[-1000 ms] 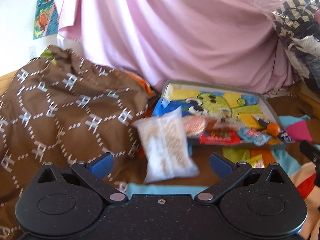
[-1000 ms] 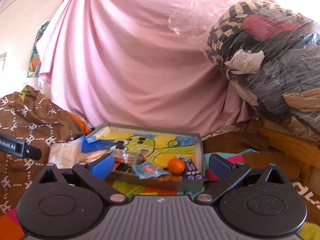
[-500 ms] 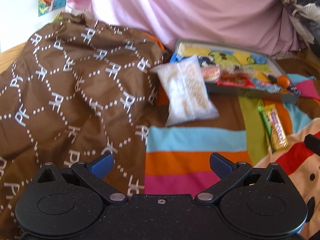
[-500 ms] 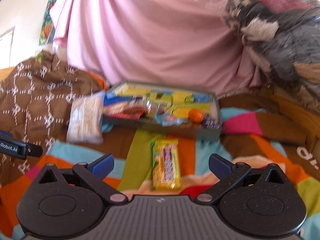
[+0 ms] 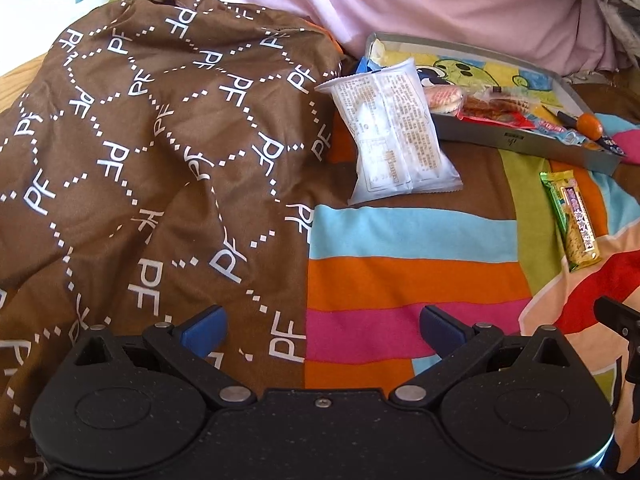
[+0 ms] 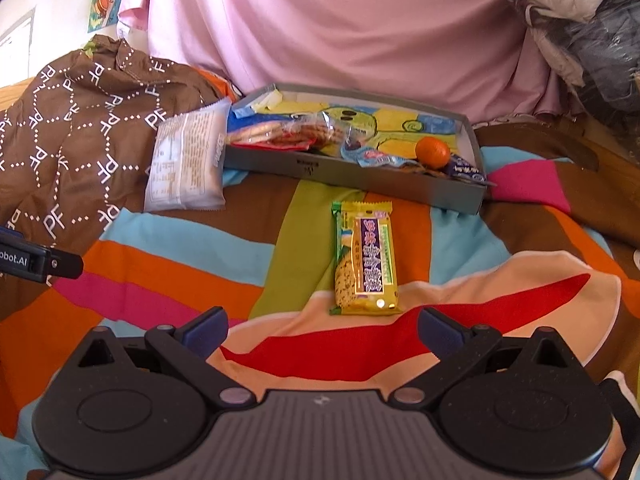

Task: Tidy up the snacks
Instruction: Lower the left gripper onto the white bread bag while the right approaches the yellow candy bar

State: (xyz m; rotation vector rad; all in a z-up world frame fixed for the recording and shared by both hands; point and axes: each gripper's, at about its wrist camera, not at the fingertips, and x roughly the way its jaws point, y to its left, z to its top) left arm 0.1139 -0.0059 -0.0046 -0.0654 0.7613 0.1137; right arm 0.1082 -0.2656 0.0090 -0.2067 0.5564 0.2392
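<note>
Hovering above the striped bedspread (image 6: pixel 180 264), the right gripper (image 6: pixel 322 330) has its fingers wide and empty; the yellow snack bar (image 6: pixel 366 258) lies flat just ahead of them. The left gripper (image 5: pixel 322 330) is likewise spread wide, holding nothing, over the edge of the brown patterned quilt (image 5: pixel 132 148). A white snack packet (image 5: pixel 394 132) leans against the grey tray (image 6: pixel 360 182), which holds biscuits, wrapped sweets and a small orange (image 6: pixel 432 152).
</note>
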